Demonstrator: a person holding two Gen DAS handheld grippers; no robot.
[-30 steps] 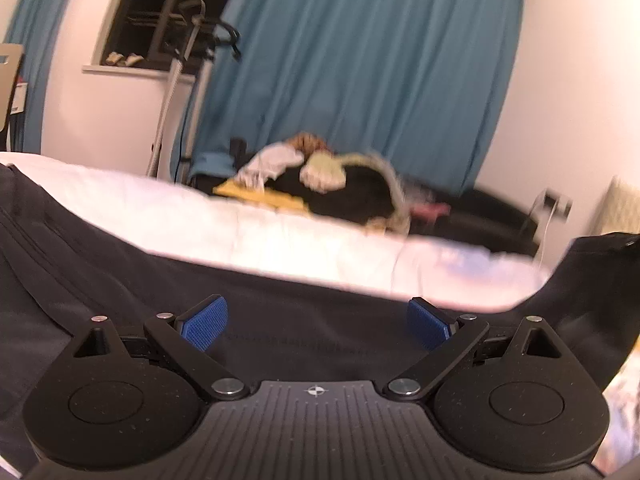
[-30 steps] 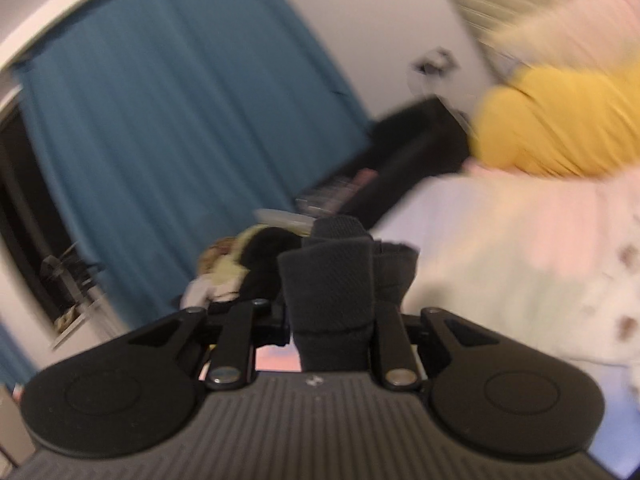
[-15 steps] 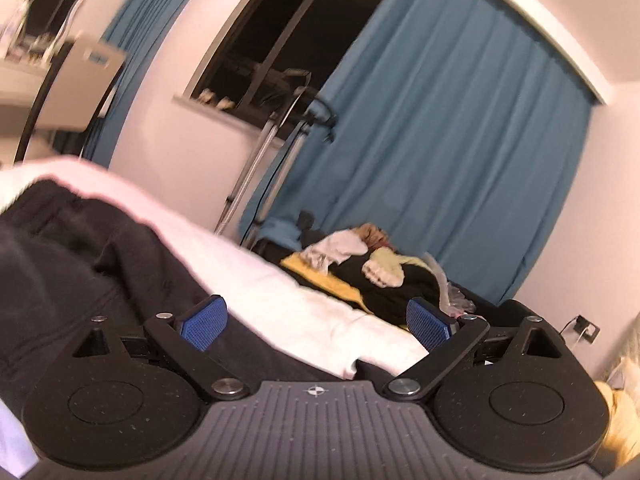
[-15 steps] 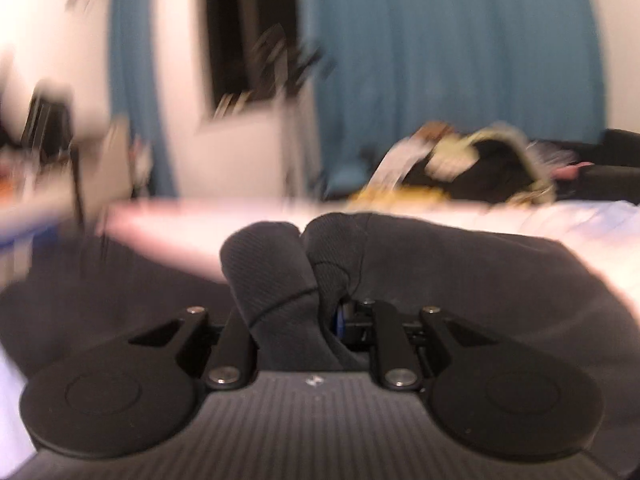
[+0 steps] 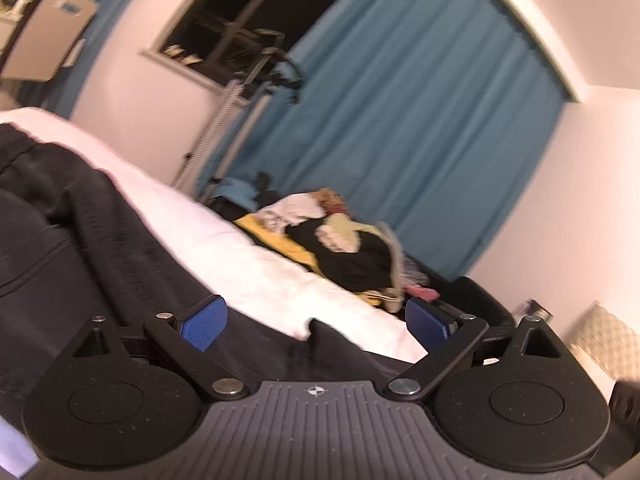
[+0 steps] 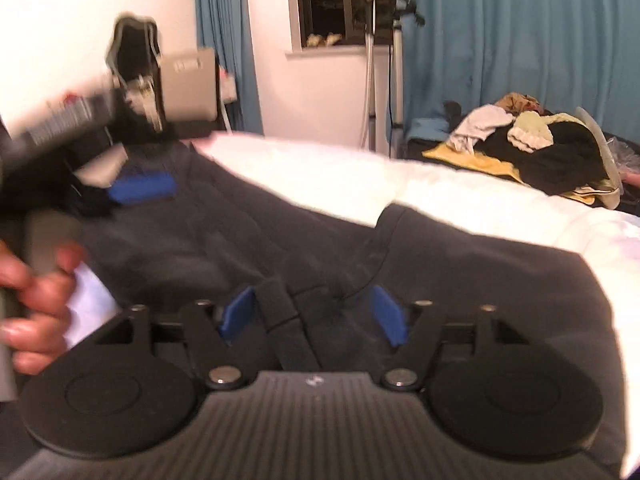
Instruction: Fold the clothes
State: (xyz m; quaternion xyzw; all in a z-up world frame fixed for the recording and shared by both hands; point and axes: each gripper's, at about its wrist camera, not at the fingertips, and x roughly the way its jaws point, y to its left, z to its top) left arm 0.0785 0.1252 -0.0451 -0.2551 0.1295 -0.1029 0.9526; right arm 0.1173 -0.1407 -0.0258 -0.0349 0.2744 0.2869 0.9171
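A black garment [image 6: 460, 280] lies spread on the white bed [image 6: 328, 168]. It also fills the lower left of the left wrist view [image 5: 72, 240]. My right gripper [image 6: 314, 314] is open just above the garment, with a fold of cloth lying between its blue pads [image 6: 236, 312]. My left gripper [image 5: 316, 318] is open and empty above the garment, near its edge on the bed [image 5: 248, 264]. In the right wrist view the left gripper [image 6: 136, 188] shows blurred at the left, held by a hand [image 6: 36, 300].
A pile of mixed clothes [image 6: 532, 144] lies beyond the bed, in front of a blue curtain [image 6: 520, 32]; it also shows in the left wrist view [image 5: 336, 236]. A metal stand [image 6: 380, 60] rises by the dark window. A chair [image 5: 44, 36] is at far left.
My right gripper has opened and let go of the bunched black cloth, which now lies flat on the bed. My left gripper has stayed open and tilted.
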